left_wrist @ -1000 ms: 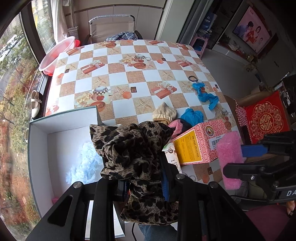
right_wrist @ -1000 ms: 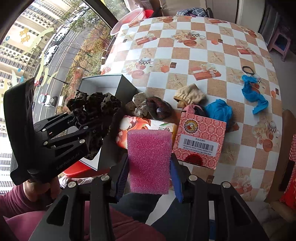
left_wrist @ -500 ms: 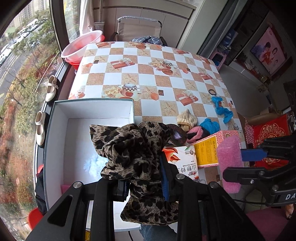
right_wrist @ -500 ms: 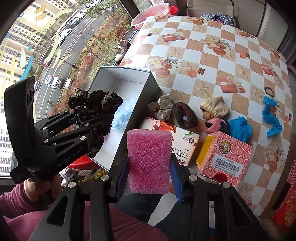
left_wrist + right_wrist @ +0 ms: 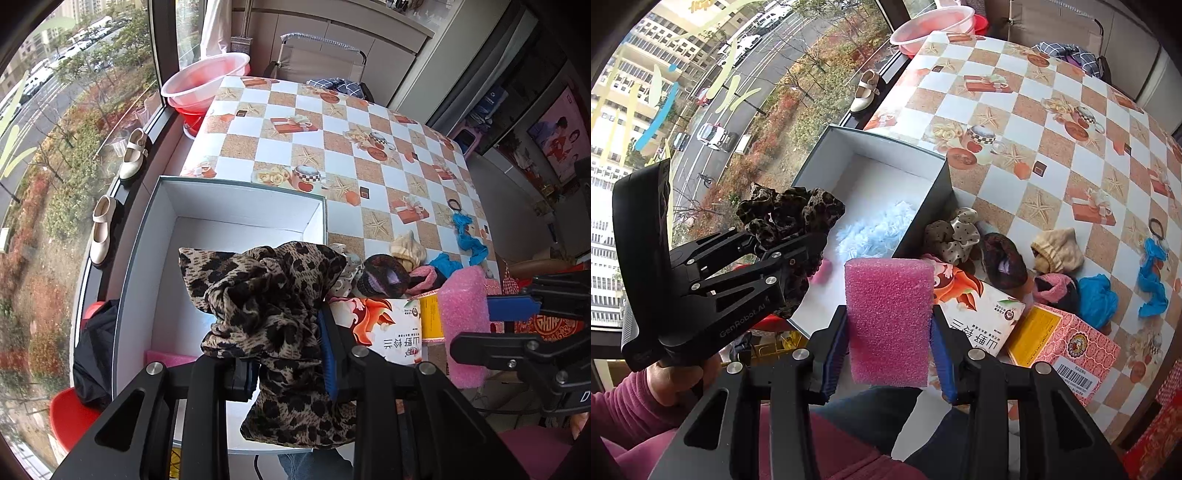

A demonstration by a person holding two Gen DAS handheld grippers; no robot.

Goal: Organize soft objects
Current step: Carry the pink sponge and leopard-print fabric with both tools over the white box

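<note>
My left gripper [image 5: 286,363] is shut on a leopard-print cloth [image 5: 266,295], which hangs over the open white box [image 5: 236,218]. In the right wrist view the same cloth [image 5: 790,214] bunches above the left gripper's fingers [image 5: 768,269], over the box's near left corner. My right gripper [image 5: 890,354] is shut on a pink foam sponge [image 5: 888,317], held upright just right of the box wall [image 5: 923,214]. The sponge [image 5: 463,325] also shows at the right of the left wrist view. Pale blue fluff [image 5: 875,229] and a pink piece [image 5: 823,271] lie inside the box.
On the checkered table [image 5: 332,155] right of the box lie scrunchies [image 5: 955,232], a beige cloth [image 5: 1058,249], blue cloths [image 5: 1152,273], a printed carton [image 5: 975,310] and a pink patterned carton [image 5: 1067,347]. A pink basin [image 5: 207,79] sits at the far left corner.
Both grippers have moved left over the table's near edge with their loads, so the box now lies under the leopard cloth. Both wrists rolled. The grips are unchanged.
</note>
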